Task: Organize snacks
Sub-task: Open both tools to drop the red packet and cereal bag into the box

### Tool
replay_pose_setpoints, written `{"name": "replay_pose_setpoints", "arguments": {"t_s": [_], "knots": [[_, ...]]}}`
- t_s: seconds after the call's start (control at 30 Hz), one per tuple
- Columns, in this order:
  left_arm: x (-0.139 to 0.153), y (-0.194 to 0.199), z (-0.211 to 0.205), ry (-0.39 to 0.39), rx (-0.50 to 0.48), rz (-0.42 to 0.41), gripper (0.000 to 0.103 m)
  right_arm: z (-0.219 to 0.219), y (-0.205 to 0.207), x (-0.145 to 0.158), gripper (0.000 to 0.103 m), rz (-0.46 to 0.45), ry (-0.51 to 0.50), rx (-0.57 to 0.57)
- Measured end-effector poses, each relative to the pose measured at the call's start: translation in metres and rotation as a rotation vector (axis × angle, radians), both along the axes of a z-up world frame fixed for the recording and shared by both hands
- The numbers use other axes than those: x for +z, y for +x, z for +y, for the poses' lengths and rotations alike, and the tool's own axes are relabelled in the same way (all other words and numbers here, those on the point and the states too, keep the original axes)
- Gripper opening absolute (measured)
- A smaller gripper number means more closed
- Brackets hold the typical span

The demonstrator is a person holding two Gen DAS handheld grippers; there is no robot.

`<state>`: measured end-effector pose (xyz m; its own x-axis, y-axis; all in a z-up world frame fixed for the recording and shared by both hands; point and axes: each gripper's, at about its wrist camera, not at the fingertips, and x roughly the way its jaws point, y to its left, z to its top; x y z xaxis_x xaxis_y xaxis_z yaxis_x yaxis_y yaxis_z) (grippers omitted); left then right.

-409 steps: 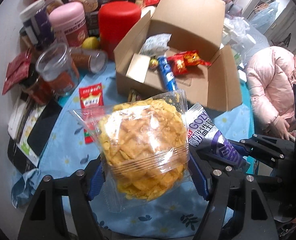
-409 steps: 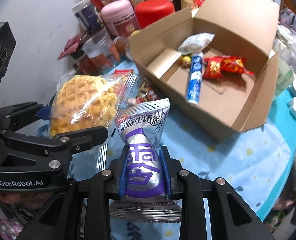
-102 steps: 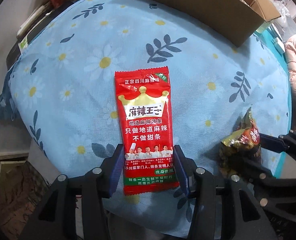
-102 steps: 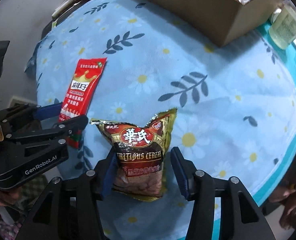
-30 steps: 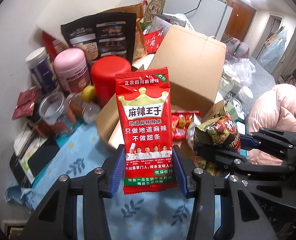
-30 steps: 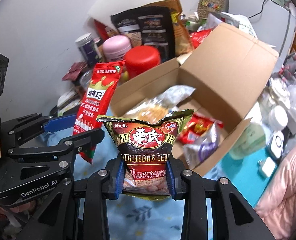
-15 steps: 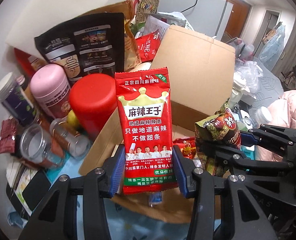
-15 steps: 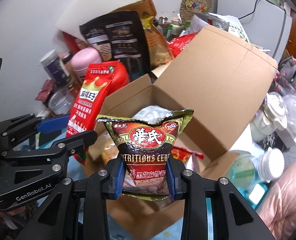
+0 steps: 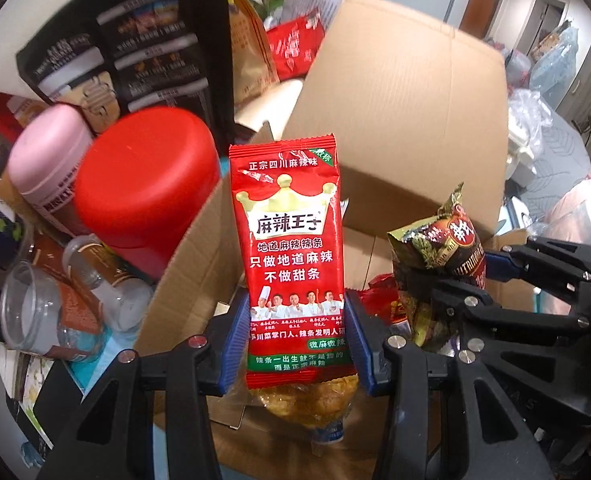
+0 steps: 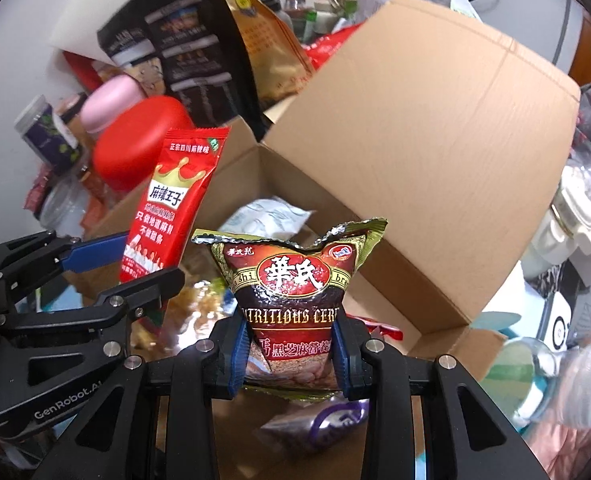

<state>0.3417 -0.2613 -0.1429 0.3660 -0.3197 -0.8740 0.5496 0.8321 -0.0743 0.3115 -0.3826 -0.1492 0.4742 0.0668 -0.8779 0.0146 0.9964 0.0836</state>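
My left gripper (image 9: 293, 340) is shut on a red spicy-strip packet (image 9: 289, 248), held upright over the open cardboard box (image 9: 407, 128). To its right, my right gripper (image 10: 291, 354) is shut on a dark cereal packet (image 10: 295, 280), also above the box (image 10: 415, 140). Each gripper shows in the other's view: the cereal packet (image 9: 439, 256) at the right, the red packet (image 10: 167, 208) at the left. Inside the box lie a yellow crisp bag (image 9: 311, 404), a white pouch (image 10: 263, 216), a purple packet (image 10: 327, 420) and red wrappers.
Left of the box stand a red canister (image 9: 143, 180), a pink canister (image 9: 43, 160), clear jars (image 9: 35, 312) and a tall black snack bag (image 9: 135, 40). The box's raised lid flap (image 10: 435, 112) stands behind. White containers (image 10: 571, 216) crowd the right side.
Both grippers, still holding their packets, moved forward and down from above the table toward the box; the box and the canisters now loom much closer.
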Motion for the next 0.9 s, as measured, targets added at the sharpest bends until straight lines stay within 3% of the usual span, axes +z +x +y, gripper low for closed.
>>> {"name": "replay_pose_setpoints", "arguments": {"t_s": [0.2,0.47,0.73,0.9], "knots": [[-0.020,0.005,-0.008,0.044,-0.018,0.043,0.045,0.000,0.009,-0.021,0.035,0.048,-0.069,-0.012],[-0.032,0.004,-0.016,0.114,-0.040,0.015,0.046,0.002,0.016,-0.036,0.036,0.098,-0.123,-0.027],[-0.026,0.006,-0.012,0.089,-0.015,0.034,0.046,0.000,0.016,-0.033,0.051,0.111,-0.138,-0.054],[-0.015,0.004,-0.010,0.089,0.005,0.021,0.046,-0.004,0.010,-0.023,0.053,0.115,-0.144,-0.071]]}}
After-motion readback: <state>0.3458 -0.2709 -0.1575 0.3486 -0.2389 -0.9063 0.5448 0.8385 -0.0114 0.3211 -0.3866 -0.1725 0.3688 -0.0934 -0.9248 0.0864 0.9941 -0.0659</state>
